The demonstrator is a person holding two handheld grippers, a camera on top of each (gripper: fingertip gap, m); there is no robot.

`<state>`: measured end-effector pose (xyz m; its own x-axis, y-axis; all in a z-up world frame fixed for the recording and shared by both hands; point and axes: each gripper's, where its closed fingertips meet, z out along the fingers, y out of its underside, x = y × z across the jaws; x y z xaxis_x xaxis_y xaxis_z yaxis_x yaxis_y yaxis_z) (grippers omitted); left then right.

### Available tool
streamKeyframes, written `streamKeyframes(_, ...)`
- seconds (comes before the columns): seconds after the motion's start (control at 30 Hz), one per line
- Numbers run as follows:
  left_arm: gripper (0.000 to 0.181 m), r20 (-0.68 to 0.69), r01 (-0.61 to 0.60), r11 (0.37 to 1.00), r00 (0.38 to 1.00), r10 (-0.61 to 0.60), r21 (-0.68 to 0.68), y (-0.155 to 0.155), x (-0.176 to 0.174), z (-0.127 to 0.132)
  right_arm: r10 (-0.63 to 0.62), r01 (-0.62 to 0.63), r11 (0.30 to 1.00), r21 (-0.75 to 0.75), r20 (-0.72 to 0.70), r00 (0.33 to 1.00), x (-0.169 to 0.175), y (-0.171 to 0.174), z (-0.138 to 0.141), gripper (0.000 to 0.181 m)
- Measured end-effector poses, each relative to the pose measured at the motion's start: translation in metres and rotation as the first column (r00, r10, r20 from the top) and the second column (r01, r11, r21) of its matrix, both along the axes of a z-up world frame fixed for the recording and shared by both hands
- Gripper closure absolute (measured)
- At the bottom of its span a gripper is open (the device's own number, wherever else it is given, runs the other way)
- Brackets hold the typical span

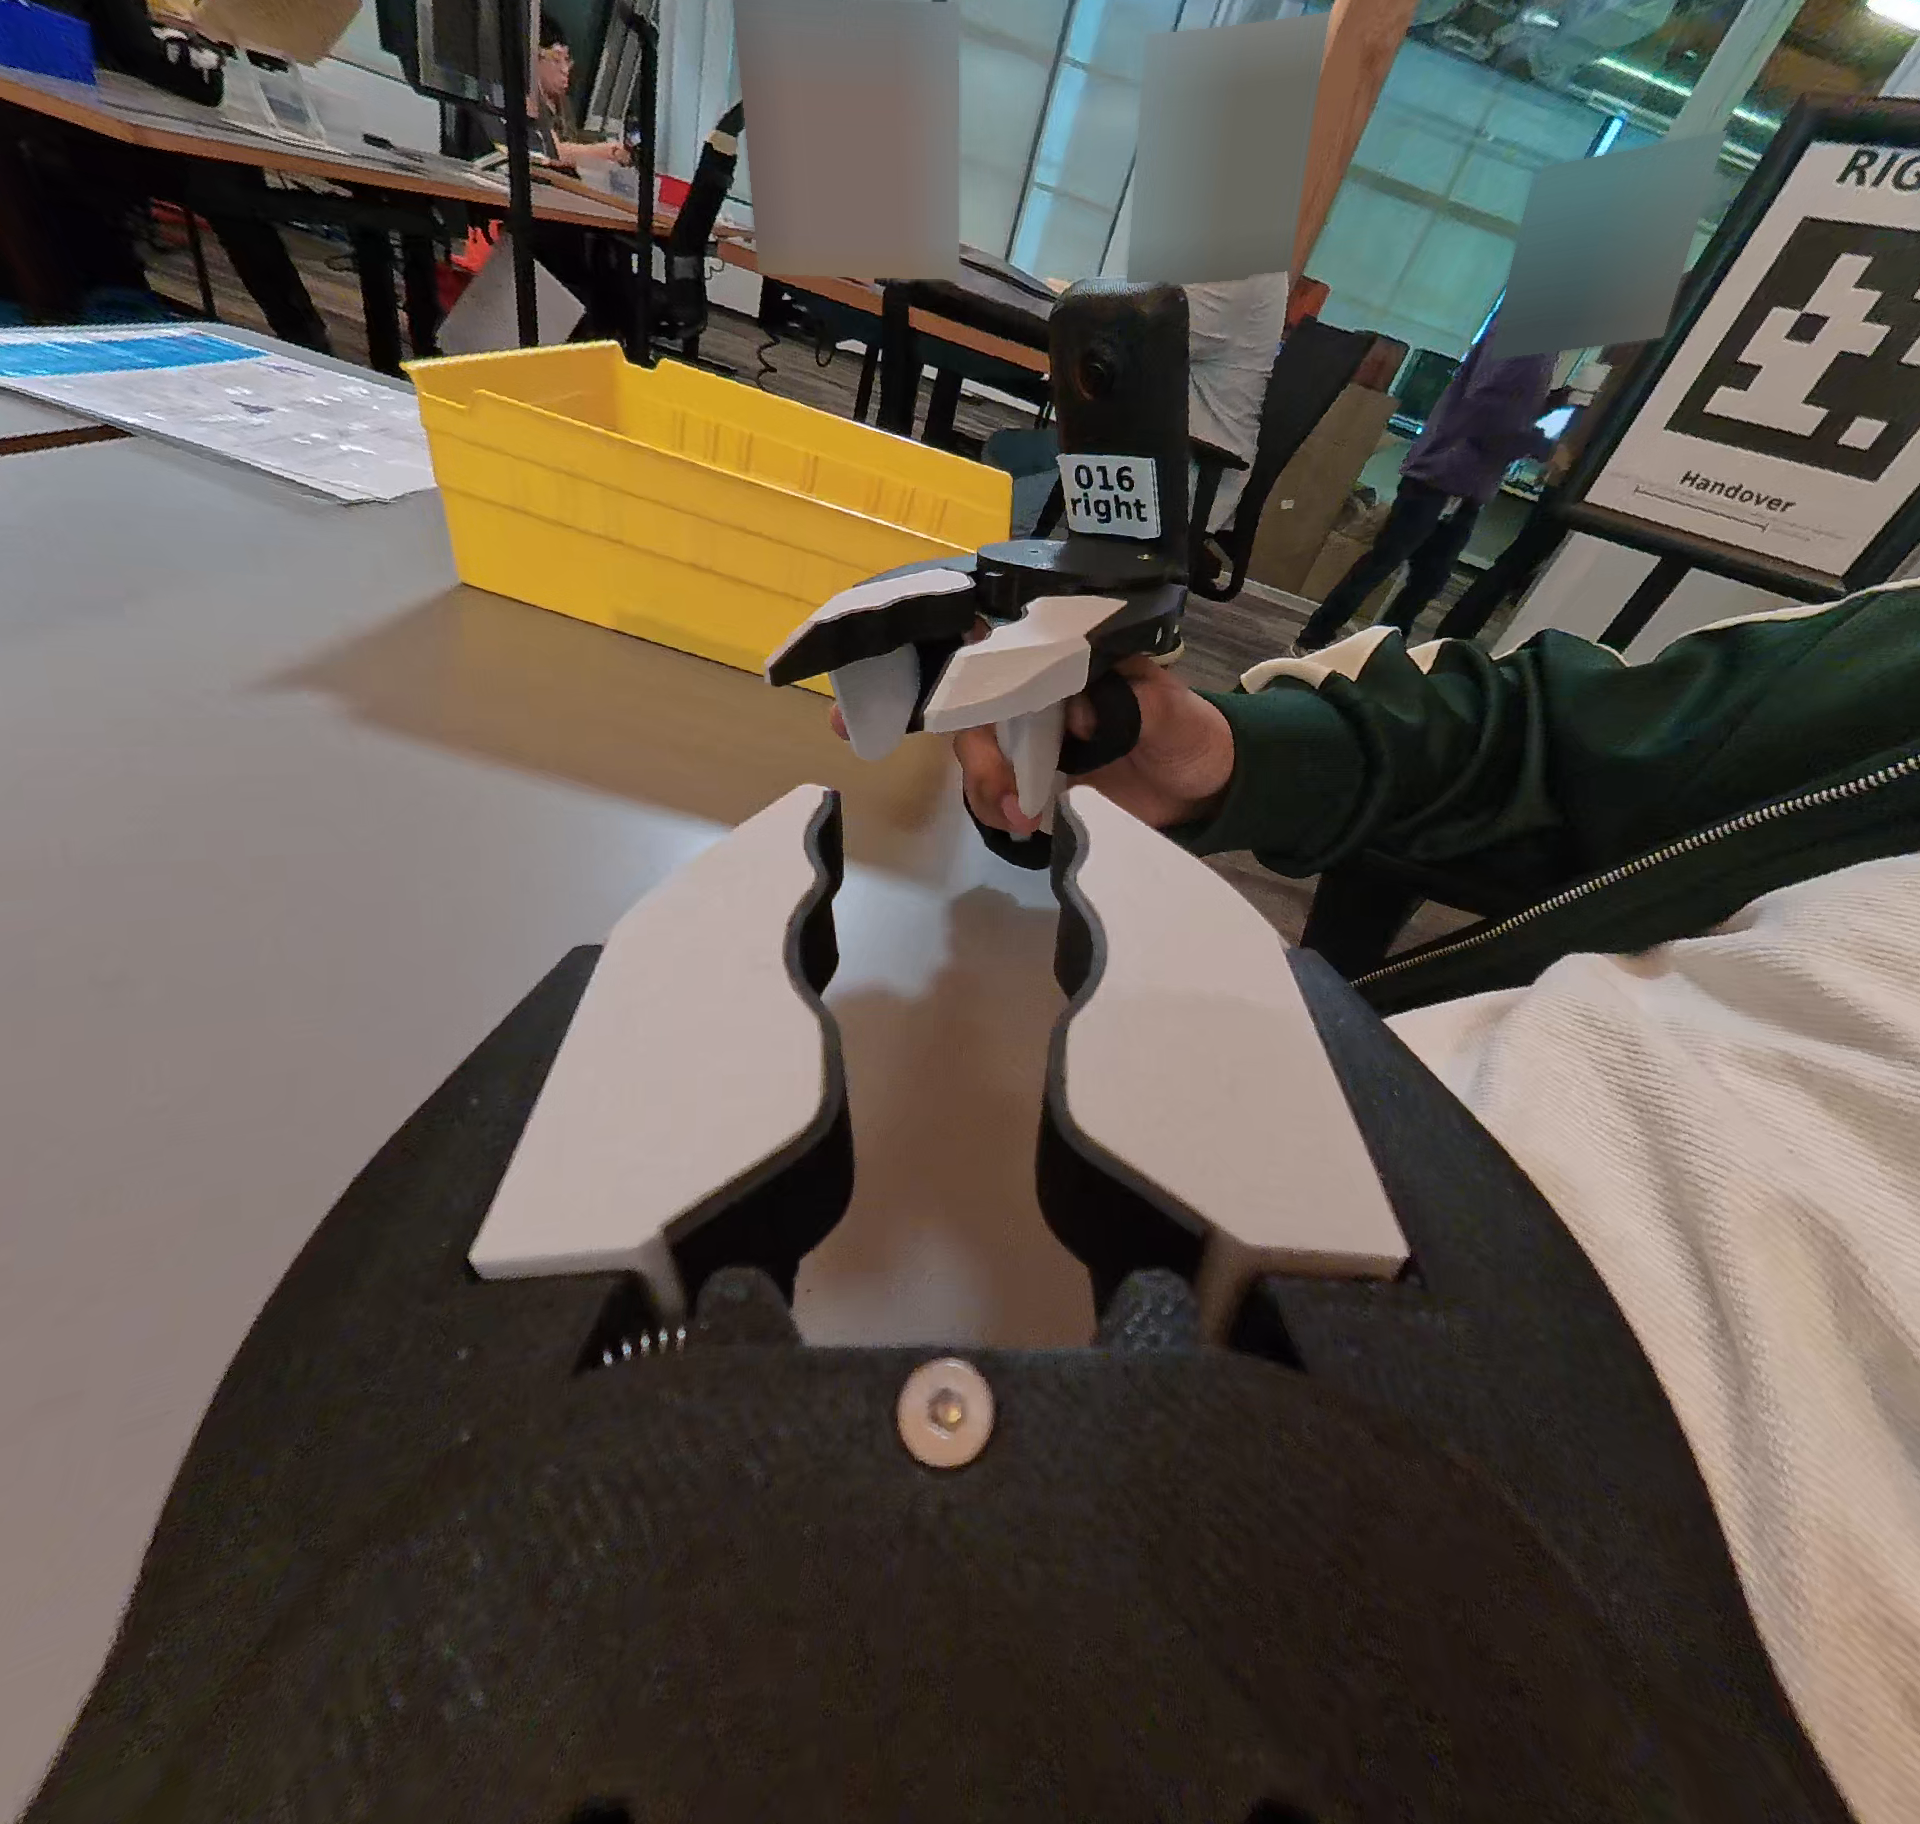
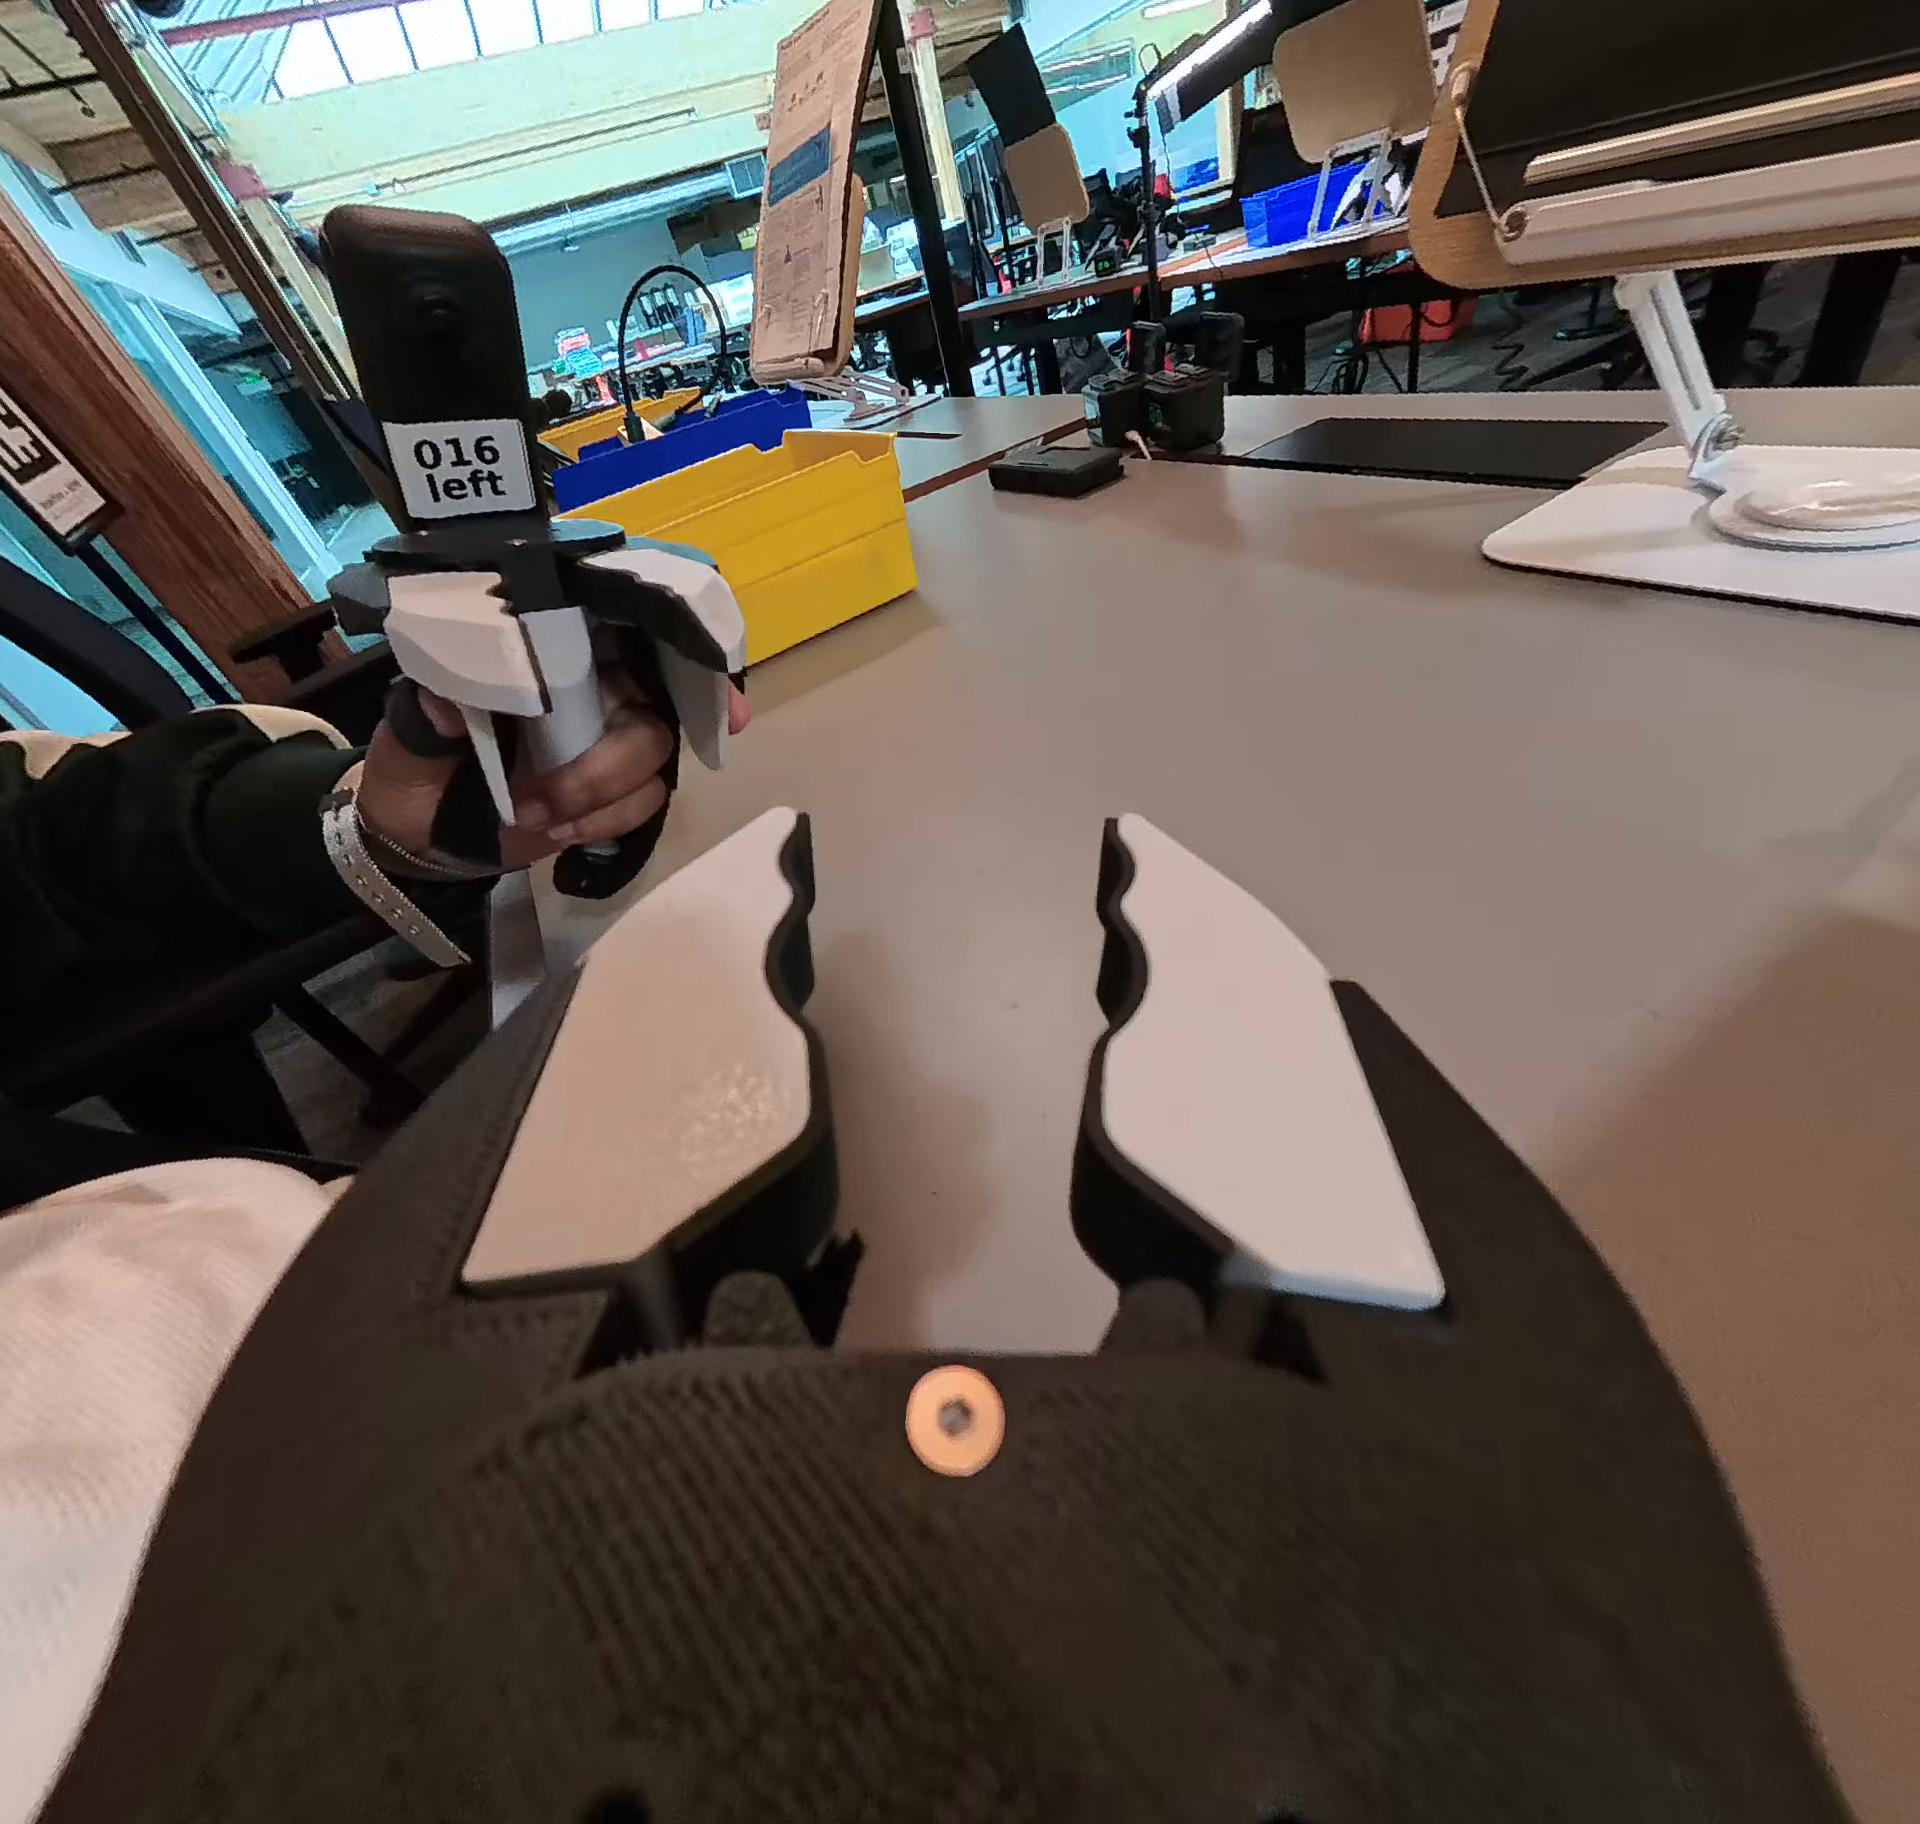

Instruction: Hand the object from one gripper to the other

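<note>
My left gripper (image 1: 945,808) is open and empty, with bare grey table (image 1: 208,735) between its white fingers. My right gripper (image 2: 954,829) is also open and empty over the table (image 2: 1247,735). In the left wrist view the right gripper (image 1: 862,683) is held up by a hand in a dark green sleeve, just ahead of my left fingertips. In the right wrist view the left gripper (image 2: 582,652) is held up at the left. A yellow bin (image 1: 707,496) stands on the table beyond them and also shows in the right wrist view (image 2: 810,517). No object to hand over shows in either view.
A blue bin (image 2: 686,444) sits behind the yellow one. A white monitor stand (image 2: 1714,527), a black mat (image 2: 1455,449) and black chargers (image 2: 1153,413) stand at the far right. Papers (image 1: 229,403) lie at the far left. A sign board (image 1: 1787,372) and people stand beyond the table.
</note>
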<state>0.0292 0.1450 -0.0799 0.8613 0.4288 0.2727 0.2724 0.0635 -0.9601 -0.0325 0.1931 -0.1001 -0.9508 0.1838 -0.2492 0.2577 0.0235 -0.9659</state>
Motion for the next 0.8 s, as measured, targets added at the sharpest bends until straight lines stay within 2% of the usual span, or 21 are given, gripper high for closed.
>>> streamKeyframes(0.3,0.144,-0.008,-0.019,1.000,1.000,0.019,-0.008,-0.002,-0.001,0.005,0.004,-0.004,1.000,0.004,0.011,1.000,0.000,-0.001,-0.002,0.128)
streamKeyframes(0.37,0.144,-0.023,-0.045,0.999,0.999,0.046,0.024,-0.012,-0.001,0.022,0.003,-0.003,1.000,0.006,0.005,1.000,0.000,0.000,-0.002,0.128)
streamKeyframes(0.43,0.144,-0.065,-0.117,0.992,0.991,0.120,0.051,-0.037,-0.001,0.052,0.001,-0.001,1.000,0.003,0.003,1.000,0.000,0.000,-0.001,0.128)
streamKeyframes(0.53,0.145,-0.151,-0.310,0.948,0.936,0.316,0.067,-0.111,0.007,0.105,-0.002,0.002,1.000,0.001,0.014,1.000,-0.001,0.000,-0.002,0.129)
streamKeyframes(0.6,0.148,-0.157,-0.439,0.899,0.887,0.435,0.011,-0.171,0.020,0.121,-0.002,0.002,1.000,-0.004,0.027,1.000,-0.002,0.000,-0.003,0.129)
streamKeyframes(0.63,0.150,-0.136,-0.497,0.866,0.863,0.487,-0.052,-0.203,0.027,0.119,-0.002,0.002,1.000,-0.006,0.033,0.999,-0.002,0.000,-0.003,0.130)
streamKeyframes(0.7,0.152,-0.074,-0.623,0.754,0.779,0.623,-0.205,-0.275,0.041,0.102,-0.003,0.003,1.000,-0.007,0.036,0.999,-0.002,0.000,-0.003,0.130)
streamKeyframes(0.77,0.155,0.004,-0.702,0.608,0.653,0.757,-0.371,-0.345,0.057,0.070,-0.005,0.005,1.000,-0.004,0.033,0.999,-0.002,-0.002,-0.003,0.131)
streamKeyframes(0.8,0.156,0.050,-0.702,0.541,0.589,0.807,-0.464,-0.375,0.067,0.050,-0.005,0.005,1.000,-0.002,0.032,0.999,-0.002,-0.002,-0.004,0.131)
